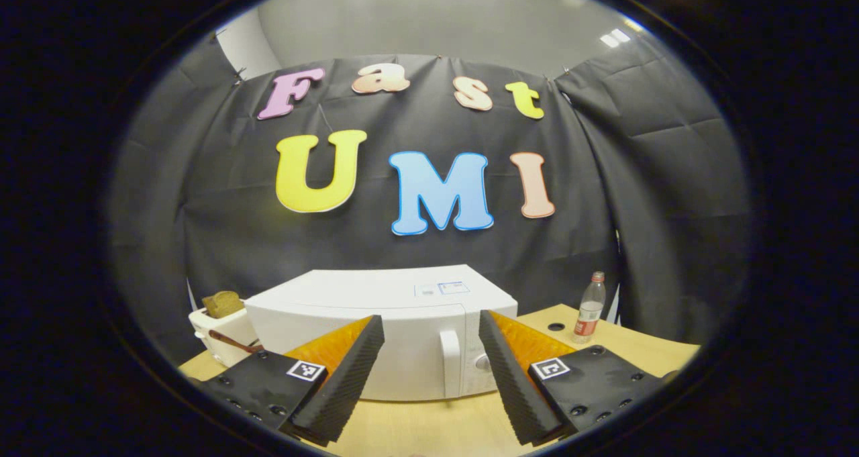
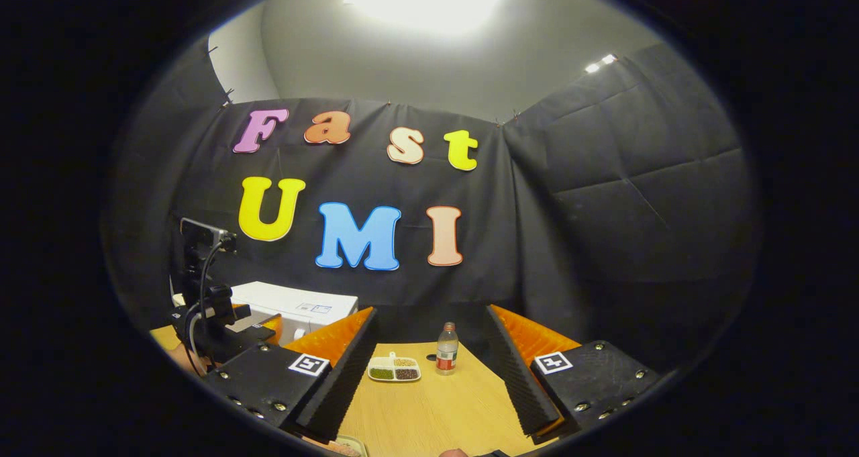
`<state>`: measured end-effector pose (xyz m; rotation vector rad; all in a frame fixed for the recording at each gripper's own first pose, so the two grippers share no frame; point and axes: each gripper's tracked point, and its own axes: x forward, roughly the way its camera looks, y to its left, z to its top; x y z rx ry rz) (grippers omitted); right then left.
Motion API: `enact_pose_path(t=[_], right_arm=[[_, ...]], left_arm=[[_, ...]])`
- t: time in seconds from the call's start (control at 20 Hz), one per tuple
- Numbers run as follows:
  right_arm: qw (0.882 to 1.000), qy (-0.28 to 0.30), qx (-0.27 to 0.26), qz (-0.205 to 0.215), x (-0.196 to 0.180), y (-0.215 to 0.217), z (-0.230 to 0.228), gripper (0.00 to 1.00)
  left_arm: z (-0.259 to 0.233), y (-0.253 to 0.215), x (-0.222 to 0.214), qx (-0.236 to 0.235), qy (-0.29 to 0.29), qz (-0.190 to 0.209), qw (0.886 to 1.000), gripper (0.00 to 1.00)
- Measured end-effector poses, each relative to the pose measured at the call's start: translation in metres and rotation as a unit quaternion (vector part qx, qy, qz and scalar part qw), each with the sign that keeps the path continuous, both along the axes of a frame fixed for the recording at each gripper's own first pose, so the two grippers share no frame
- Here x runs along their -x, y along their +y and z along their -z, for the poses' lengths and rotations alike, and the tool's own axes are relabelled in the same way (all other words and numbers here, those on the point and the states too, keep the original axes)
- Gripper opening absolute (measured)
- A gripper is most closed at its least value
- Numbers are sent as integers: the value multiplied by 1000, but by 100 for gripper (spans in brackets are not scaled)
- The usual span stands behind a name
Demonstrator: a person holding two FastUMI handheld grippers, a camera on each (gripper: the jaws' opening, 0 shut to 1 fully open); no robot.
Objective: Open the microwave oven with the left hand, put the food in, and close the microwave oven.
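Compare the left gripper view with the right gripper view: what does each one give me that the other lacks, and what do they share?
Left gripper view: the microwave's shut door with its handle and knob, and a white toaster holding bread.
Right gripper view: a divided dish of food on the table, and the left gripper seen from the side with its camera and cable.
Shared: the white microwave, the bottle, the wooden table, and each view's own gripper open, holding nothing.
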<state>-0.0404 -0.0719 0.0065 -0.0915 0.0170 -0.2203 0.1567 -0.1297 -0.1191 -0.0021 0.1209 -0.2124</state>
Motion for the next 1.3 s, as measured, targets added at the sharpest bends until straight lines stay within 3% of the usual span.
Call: enact_pose_path(t=[0.45,0.65,0.85,1.1,1.2,1.3], right_arm=[[999,21,17,38,22,-22,6,95],[998,31,15,50,28,-30,10,96],[998,39,15,49,30,-30,14,95],[998,42,18,37,30,-28,15,95],[998,43,16,35,27,-30,16,95],[999,44,8,30,24,-30,18,95]], left_arm=[[96,-34,-45,-12,104,4,994,96],[118,-40,-57,-18,122,6,992,94],[126,-41,-69,-23,130,0,991,77],[129,-40,-73,-26,134,-8,991,37],[127,-39,-71,-25,136,-7,990,34],[128,-39,-72,-33,138,-6,990,25]])
